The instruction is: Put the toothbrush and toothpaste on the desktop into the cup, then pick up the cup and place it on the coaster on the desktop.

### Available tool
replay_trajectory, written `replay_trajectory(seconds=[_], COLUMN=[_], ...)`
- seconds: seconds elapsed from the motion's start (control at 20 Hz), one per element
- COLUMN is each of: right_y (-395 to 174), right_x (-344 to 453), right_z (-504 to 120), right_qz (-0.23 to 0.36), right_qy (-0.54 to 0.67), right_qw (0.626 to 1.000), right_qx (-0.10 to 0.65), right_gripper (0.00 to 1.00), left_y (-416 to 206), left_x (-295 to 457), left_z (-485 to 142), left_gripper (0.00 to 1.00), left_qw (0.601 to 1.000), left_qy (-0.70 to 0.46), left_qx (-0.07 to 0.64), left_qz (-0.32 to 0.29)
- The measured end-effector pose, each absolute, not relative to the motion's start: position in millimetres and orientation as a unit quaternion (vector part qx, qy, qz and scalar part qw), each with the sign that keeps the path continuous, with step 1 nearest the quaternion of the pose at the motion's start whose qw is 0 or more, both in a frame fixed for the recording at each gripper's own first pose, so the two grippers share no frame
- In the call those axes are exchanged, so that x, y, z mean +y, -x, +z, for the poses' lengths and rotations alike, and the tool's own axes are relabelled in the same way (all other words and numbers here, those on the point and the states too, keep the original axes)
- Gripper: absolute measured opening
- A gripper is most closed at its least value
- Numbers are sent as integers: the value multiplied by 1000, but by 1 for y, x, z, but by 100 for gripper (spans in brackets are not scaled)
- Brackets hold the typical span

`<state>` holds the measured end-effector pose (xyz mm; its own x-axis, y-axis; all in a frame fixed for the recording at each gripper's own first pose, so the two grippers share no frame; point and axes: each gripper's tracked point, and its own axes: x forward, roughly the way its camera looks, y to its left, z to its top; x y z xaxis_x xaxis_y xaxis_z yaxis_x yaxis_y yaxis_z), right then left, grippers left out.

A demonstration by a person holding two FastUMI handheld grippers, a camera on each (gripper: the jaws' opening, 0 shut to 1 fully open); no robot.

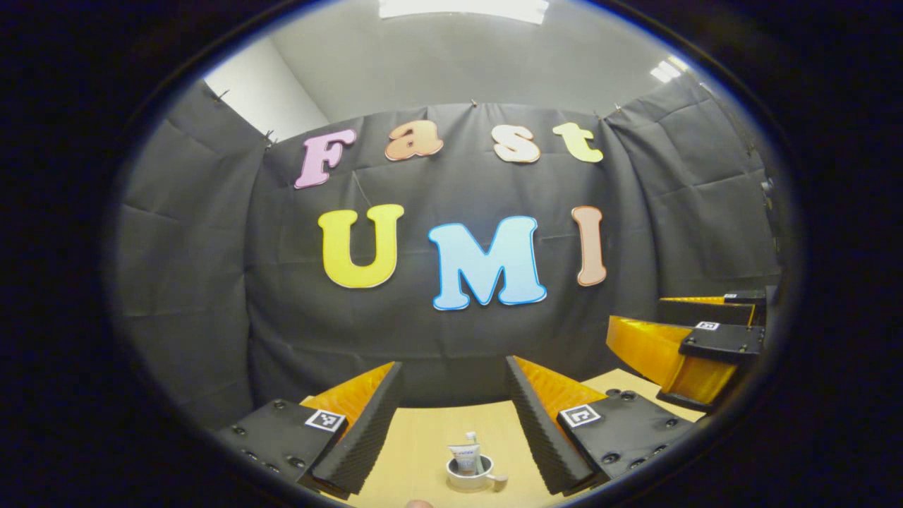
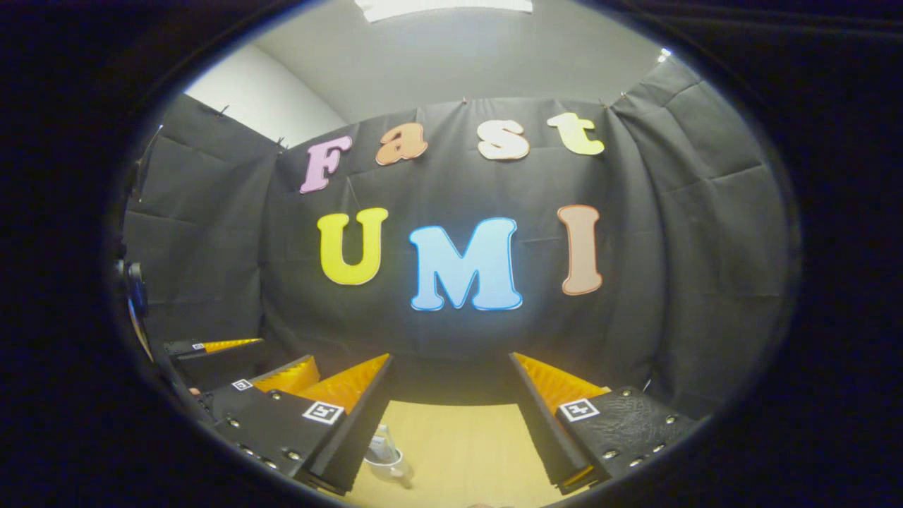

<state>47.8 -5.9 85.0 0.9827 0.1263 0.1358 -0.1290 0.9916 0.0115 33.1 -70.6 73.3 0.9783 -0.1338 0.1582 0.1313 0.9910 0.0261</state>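
Desk (image 1: 423,437): pale wood, under both of your hand-held grippers.

Left hand-held gripper (image 1: 455,416): raised, level, jaws spread wide, empty.

Right hand-held gripper (image 2: 451,423): likewise parted, empty.

Cup (image 1: 471,474): white, upright on the desk, handle to the right in the left gripper view.

Toothpaste (image 1: 465,457): upright in the cup; label unreadable.

Toothbrush (image 1: 473,444): upright beside it.

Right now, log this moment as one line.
cup: upright on desktop | toothpaste, toothbrush: in cup | left gripper: open, raised | right gripper: open, raised | coaster: unconfirmed
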Motion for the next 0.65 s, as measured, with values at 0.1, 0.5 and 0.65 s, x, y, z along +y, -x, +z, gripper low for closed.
replay_trajectory(seconds=[0.1,0.5,0.65], right_y=[-47,-45,-44], right_x=[-6,-4,0], right_z=[85,83,81], right_qz=[61,55,57], right_qy=[-9,-13,-13], right_qw=[996,996,996], right_qx=[-69,-70,-67], right_gripper=[95,95,95], left_y=[-34,-30,-28], left_x=[-73,-73,-72], left_z=[74,73,71], left_gripper=[94,94,94], left_qw=[994,994,994], left_qy=[-7,-1,-1], left_qx=[-81,-80,-77], left_qz=[-69,-76,-80])
